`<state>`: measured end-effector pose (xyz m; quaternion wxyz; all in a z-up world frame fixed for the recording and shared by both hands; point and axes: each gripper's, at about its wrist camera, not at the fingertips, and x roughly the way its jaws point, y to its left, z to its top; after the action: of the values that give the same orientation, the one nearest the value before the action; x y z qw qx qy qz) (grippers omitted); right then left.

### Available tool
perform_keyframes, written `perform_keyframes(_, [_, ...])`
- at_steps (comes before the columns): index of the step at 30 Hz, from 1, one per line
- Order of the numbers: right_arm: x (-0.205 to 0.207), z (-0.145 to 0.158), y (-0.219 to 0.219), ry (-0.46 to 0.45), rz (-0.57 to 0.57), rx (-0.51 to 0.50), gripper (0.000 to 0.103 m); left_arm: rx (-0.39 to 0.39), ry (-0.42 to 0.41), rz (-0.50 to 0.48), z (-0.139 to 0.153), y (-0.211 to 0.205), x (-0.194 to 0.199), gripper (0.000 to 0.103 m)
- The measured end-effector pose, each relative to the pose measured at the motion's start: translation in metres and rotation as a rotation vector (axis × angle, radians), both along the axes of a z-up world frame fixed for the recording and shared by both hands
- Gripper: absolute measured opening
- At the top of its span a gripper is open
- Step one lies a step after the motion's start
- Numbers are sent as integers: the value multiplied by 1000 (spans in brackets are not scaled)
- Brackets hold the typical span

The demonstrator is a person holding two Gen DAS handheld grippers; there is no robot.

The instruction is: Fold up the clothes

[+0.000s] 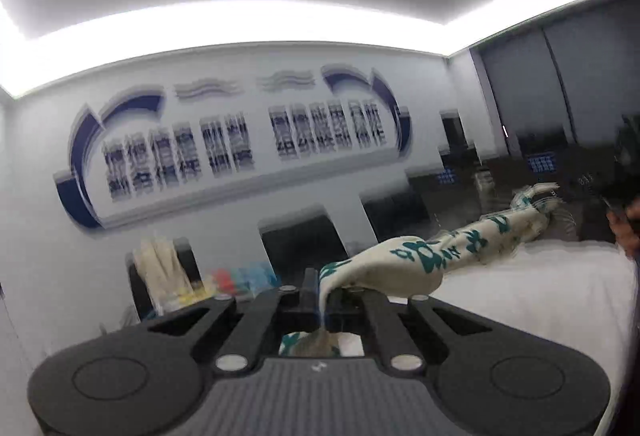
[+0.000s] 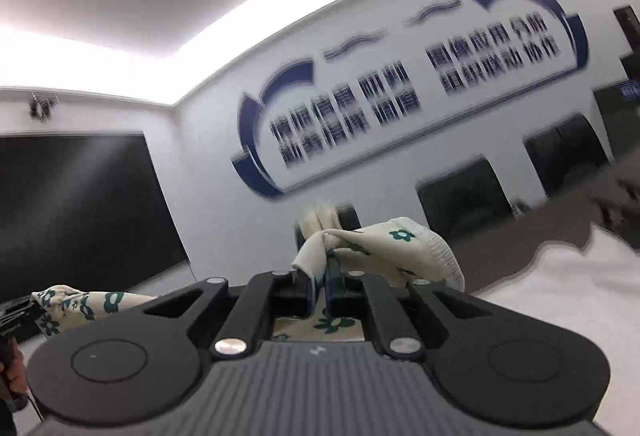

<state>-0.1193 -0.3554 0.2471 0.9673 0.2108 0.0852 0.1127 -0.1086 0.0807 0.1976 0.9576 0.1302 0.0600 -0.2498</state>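
Note:
A cream knit garment (image 1: 420, 256) with green flower prints is held up in the air between both grippers. My left gripper (image 1: 325, 300) is shut on one edge of it, and the cloth stretches away to the right toward the other gripper, blurred at the far end. In the right wrist view my right gripper (image 2: 319, 276) is shut on another edge of the garment (image 2: 384, 248), whose ribbed hem droops to the right. The same garment runs to the lower left, where the left gripper (image 2: 16, 312) and a hand hold it.
A white-covered table (image 1: 540, 296) lies below at the right, also seen as the white surface (image 2: 560, 296). A wall sign with blue lettering (image 1: 240, 148), dark chairs (image 1: 300, 240) and a pale item on a chair (image 1: 160, 268) stand behind. A large dark screen (image 2: 80, 204) is at the left.

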Motion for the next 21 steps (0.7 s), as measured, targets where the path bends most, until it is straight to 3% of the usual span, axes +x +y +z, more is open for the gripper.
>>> perform_keyframes(1, [-7, -17, -1, 35, -1, -6, 7, -13, 75, 11, -28, 3, -3, 9])
perform_keyframes(3, [-11, -63, -3, 168, -12, -9, 25, -55, 247, 30, -85, 14, -9, 24])
perform_keyframes(4, [-13, -91, -5, 272, -19, -16, 46, -77, 315, 35, -106, 21, -13, 27])
perform_keyframes(5, [-19, -114, -6, 348, -16, -18, 50, -114, 370, 39, -122, 30, -16, 28])
perform_keyframes(6, [-26, -134, -9, 411, -16, -13, 50, -154, 407, 46, -130, 37, -15, 37])
perform_keyframes(9, [-58, -155, -22, 401, -115, 5, 53, -147, 439, 79, -130, 25, 10, 63])
perform_keyframes(11, [-56, -153, -17, 386, -126, -49, 68, -143, 460, 101, -129, 16, 27, 64])
perform_keyframes(14, [-26, -146, 10, 363, -55, -168, 77, -128, 484, 87, -126, -8, 49, 64])
perform_keyframes(17, [6, -139, 51, 366, 58, -271, 79, -81, 489, -58, -130, -39, 56, 72])
perform_keyframes(19, [15, -138, 72, 380, 132, -356, 79, 7, 468, -56, -146, -50, 54, 71])
perform_keyframes(21, [16, -144, 88, 384, 146, -464, 79, 37, 457, -29, -164, -43, 51, 71])
